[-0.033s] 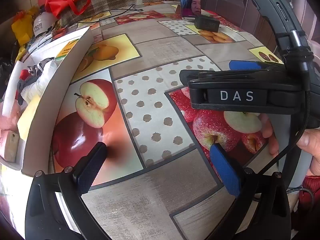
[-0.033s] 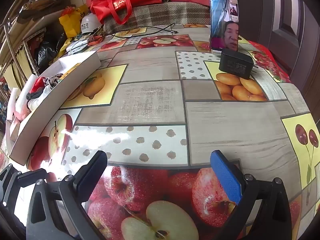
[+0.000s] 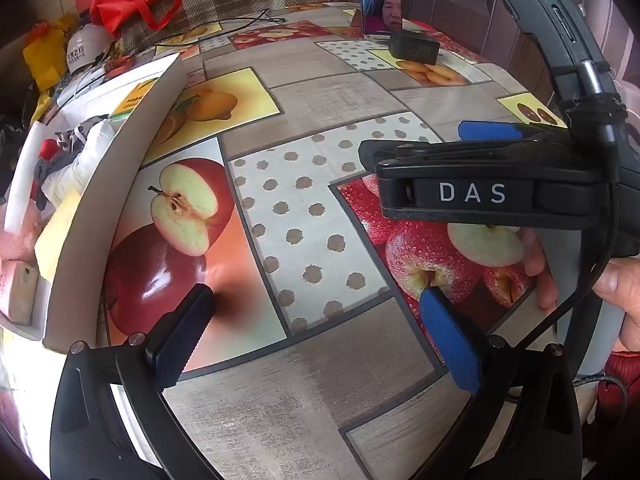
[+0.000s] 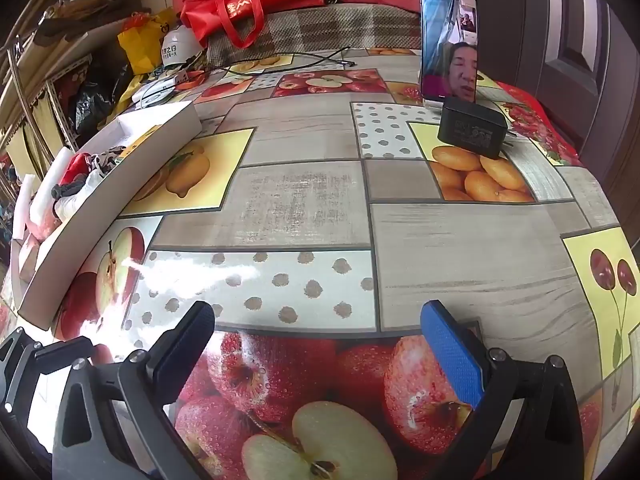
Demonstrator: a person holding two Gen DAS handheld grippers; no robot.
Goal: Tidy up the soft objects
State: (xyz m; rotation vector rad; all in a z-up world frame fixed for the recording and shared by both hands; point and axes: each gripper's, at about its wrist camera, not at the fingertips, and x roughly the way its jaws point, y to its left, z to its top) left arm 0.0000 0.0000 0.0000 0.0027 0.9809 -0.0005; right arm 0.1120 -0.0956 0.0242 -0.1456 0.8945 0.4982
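Note:
A long white cardboard box (image 3: 92, 216) lies along the left of the fruit-print table; it also shows in the right wrist view (image 4: 100, 196). Inside it lie soft objects: a white and grey cloth bundle (image 3: 74, 160), a yellow sponge (image 3: 56, 236) and pink foam pieces (image 3: 18, 236). My left gripper (image 3: 316, 308) is open and empty, low over the table just right of the box. My right gripper (image 4: 320, 320) is open and empty over the printed apples; in the left wrist view it (image 3: 480, 168) shows side-on at the right, held by a hand.
A phone (image 4: 449, 46) stands upright at the far side, with a black power adapter (image 4: 472, 126) in front of it. A red bag (image 4: 244, 0), a yellow bag (image 4: 142, 42), a white helmet (image 4: 178, 50) and cables (image 4: 280, 60) sit at the far left.

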